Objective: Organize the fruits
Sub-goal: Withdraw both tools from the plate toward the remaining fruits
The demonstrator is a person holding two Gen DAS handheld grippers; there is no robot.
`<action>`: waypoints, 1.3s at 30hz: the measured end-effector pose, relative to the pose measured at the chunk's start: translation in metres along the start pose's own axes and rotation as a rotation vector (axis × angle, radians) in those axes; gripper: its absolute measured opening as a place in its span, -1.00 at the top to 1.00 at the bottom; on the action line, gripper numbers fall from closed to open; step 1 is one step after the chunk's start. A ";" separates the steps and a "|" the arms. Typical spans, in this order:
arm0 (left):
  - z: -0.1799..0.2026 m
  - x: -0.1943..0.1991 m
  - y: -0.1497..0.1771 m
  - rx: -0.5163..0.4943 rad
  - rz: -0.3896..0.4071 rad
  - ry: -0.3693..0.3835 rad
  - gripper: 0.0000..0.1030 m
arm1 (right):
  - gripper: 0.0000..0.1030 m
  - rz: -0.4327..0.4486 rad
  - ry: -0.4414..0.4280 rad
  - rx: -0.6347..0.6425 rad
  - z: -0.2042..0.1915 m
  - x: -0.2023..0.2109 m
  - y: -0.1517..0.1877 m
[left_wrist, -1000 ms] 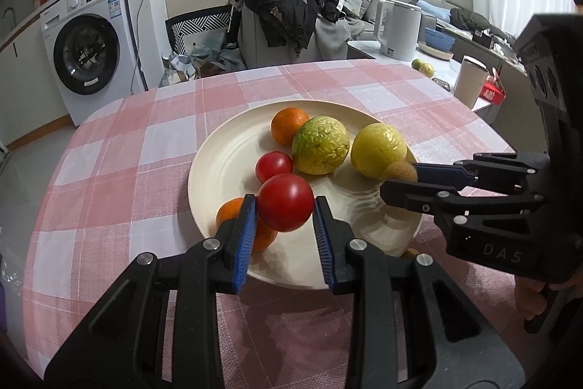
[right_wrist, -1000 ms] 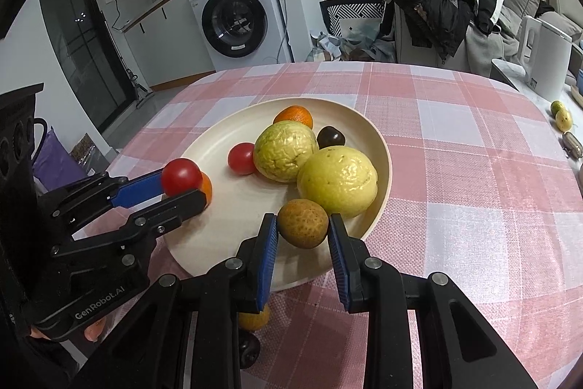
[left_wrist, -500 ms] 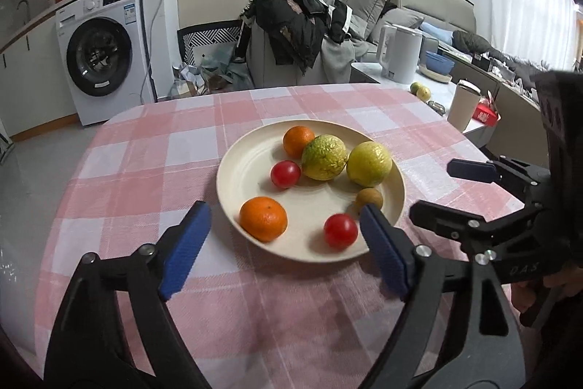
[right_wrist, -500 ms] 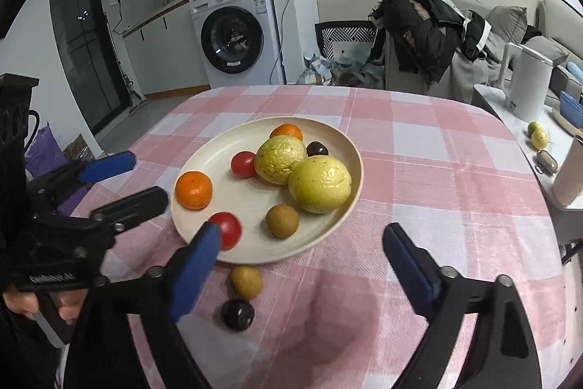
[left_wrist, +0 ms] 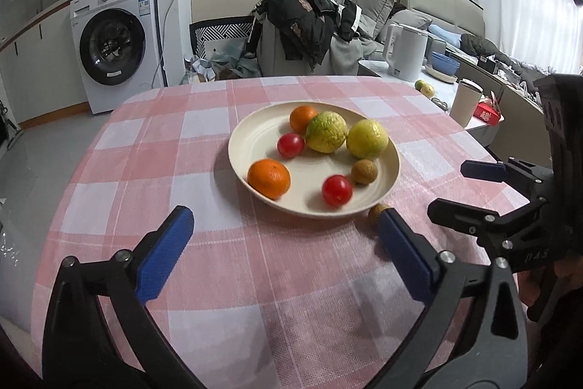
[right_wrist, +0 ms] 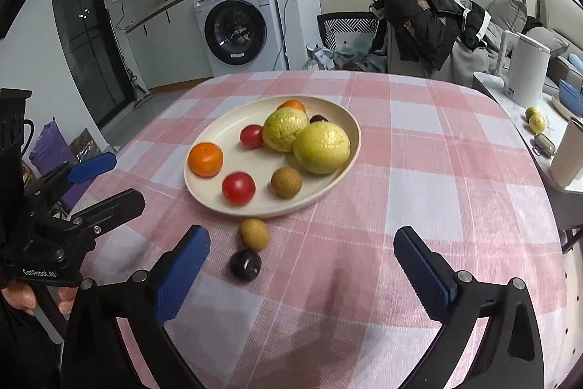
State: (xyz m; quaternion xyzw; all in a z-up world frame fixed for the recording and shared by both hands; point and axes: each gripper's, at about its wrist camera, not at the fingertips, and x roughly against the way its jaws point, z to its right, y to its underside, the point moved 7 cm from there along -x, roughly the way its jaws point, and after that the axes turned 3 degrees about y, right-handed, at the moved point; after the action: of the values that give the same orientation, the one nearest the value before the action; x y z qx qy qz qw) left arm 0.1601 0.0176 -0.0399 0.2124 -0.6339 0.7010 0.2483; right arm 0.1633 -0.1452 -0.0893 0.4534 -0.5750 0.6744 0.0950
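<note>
On the pink-and-white checked tablecloth (right_wrist: pixel 419 192) sits a round cream plate (right_wrist: pixel 218 130) holding most of the fruit: two large yellow-green citrus fruits (right_wrist: pixel 321 147) touching each other near its far side, an orange (right_wrist: pixel 205 159) at its left edge, a second orange (left_wrist: pixel 303 117) at the back, a red tomato (right_wrist: pixel 238 187) near the front rim, another tomato (right_wrist: pixel 252 136) beside the greener citrus, a small brown fruit (right_wrist: pixel 286 183) at the front right and a dark plum-like fruit (right_wrist: pixel 317 118) half hidden behind the citrus. Off the plate, just in front of its rim, lie a second brown fruit (right_wrist: pixel 254 234) and, next to it on the nearer side, a dark round fruit (right_wrist: pixel 245 264). Both tools hang above the cloth, short of the plate. The left gripper (left_wrist: pixel 286 254) has its blue pads spread wide with nothing between them, its jaws having just been opening. The right gripper (right_wrist: pixel 302 265) is likewise splayed and empty, its jaws having just opened too; the two loose fruits lie near its left pad without touching it. A hand (right_wrist: pixel 22 298) grips the left tool's handle.
</note>
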 end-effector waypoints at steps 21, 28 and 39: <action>0.001 -0.007 0.018 -0.010 0.015 -0.012 -0.97 | -1.00 -0.109 0.001 0.115 -0.023 -0.021 0.031; -0.001 -0.007 0.018 -0.003 0.012 -0.009 -0.97 | -0.94 -0.128 -0.033 0.130 -0.033 -0.024 0.036; -0.001 -0.008 0.018 -0.009 0.012 -0.009 -0.98 | -0.19 -0.142 -0.106 0.157 -0.049 -0.026 0.040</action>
State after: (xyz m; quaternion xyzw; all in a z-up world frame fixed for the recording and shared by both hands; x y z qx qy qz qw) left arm 0.1549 0.0162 -0.0593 0.2107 -0.6394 0.6986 0.2423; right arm 0.1280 -0.1059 -0.1322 0.5340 -0.4909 0.6841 0.0762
